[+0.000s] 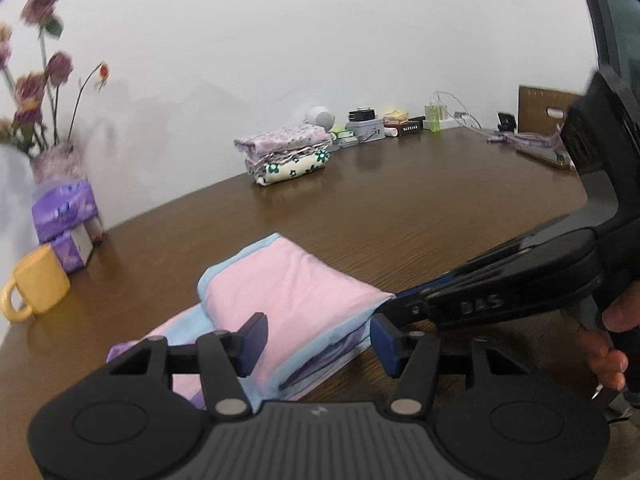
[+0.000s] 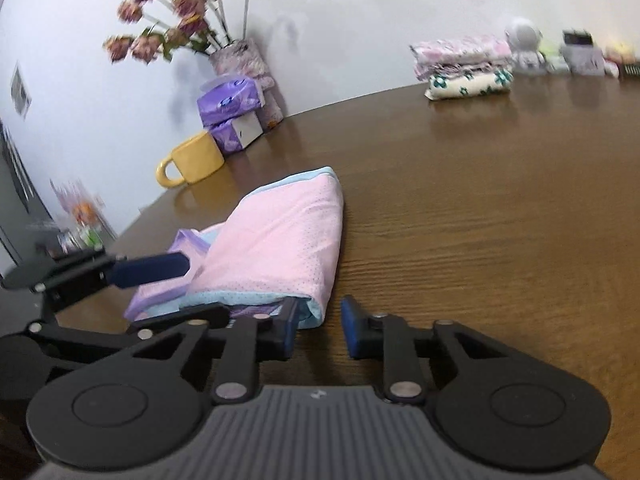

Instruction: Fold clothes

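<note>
A folded pink cloth with light blue trim (image 1: 296, 292) (image 2: 280, 240) lies on the brown table (image 1: 400, 208) (image 2: 480, 220), over a purple and pink lower layer. My left gripper (image 1: 320, 346) (image 2: 204, 290) stands half open and straddles the fold's near end, one pad over the pink top and the other beside the blue-trimmed edge. My right gripper (image 2: 320, 330) (image 1: 388, 306) is at the fold's near right corner. Its jaws are narrow, and the left pad is against the corner. A strip of bare table shows between the cloth and the right pad.
A stack of folded patterned clothes (image 1: 286, 152) (image 2: 464, 64) sits at the table's far side, with small boxes and bottles (image 1: 380, 124) behind it. A yellow mug (image 1: 40, 284) (image 2: 196, 158), purple tissue packs (image 1: 64, 212) (image 2: 230, 100) and a vase of flowers (image 1: 56, 160) (image 2: 240, 56) stand at the left. A person's hand (image 1: 612, 340) holds the right gripper.
</note>
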Action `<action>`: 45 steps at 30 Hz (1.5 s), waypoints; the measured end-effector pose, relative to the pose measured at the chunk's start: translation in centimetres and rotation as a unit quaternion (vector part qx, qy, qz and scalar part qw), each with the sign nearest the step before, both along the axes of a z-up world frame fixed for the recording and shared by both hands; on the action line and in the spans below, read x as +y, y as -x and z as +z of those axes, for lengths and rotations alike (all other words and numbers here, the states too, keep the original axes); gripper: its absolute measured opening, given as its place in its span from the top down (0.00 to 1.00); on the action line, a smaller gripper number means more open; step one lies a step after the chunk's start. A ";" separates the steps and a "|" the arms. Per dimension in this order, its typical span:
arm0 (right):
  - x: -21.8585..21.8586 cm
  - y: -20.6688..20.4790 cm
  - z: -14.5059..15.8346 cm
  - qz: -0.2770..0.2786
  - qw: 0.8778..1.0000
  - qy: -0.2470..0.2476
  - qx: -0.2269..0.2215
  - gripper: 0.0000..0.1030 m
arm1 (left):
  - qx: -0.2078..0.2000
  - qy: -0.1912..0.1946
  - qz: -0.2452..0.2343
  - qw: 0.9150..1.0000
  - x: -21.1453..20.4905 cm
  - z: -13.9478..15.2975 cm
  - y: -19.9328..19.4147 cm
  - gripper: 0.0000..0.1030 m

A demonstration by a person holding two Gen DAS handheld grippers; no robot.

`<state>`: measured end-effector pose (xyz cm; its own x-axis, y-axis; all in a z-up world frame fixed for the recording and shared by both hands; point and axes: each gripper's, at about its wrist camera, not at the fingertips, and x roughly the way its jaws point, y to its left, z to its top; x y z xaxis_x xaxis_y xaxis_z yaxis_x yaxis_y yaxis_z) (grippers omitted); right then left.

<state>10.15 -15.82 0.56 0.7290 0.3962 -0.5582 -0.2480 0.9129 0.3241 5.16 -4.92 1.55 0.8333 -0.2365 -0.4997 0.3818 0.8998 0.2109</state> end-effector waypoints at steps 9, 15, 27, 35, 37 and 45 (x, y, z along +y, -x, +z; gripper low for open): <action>0.1 0.4 0.8 0.001 1.000 0.006 -0.028 0.97 | -0.017 -0.104 -0.046 0.993 -3.4 -2.0 -0.1 0.46; 0.8 0.5 1.8 0.012 0.998 0.023 -0.049 0.97 | -0.027 -0.151 -0.040 0.987 -4.7 -2.3 -0.9 0.46; 0.1 0.6 1.5 0.001 0.999 -0.012 -0.039 0.94 | -0.044 -0.193 -0.025 0.980 -5.0 -2.9 -1.5 0.60; -2.5 0.9 -0.1 -0.034 0.989 -0.143 0.007 0.55 | -0.033 -0.156 -0.018 0.987 -3.8 -2.4 -1.7 0.61; -2.6 0.5 -0.8 -0.036 0.984 -0.174 0.028 0.55 | -0.029 -0.147 -0.016 0.989 -3.6 -2.3 -1.8 0.61; -1.9 -0.3 -1.6 -0.052 0.975 -0.210 0.050 0.55 | -0.018 -0.121 -0.016 0.992 -2.9 -1.8 -1.9 0.61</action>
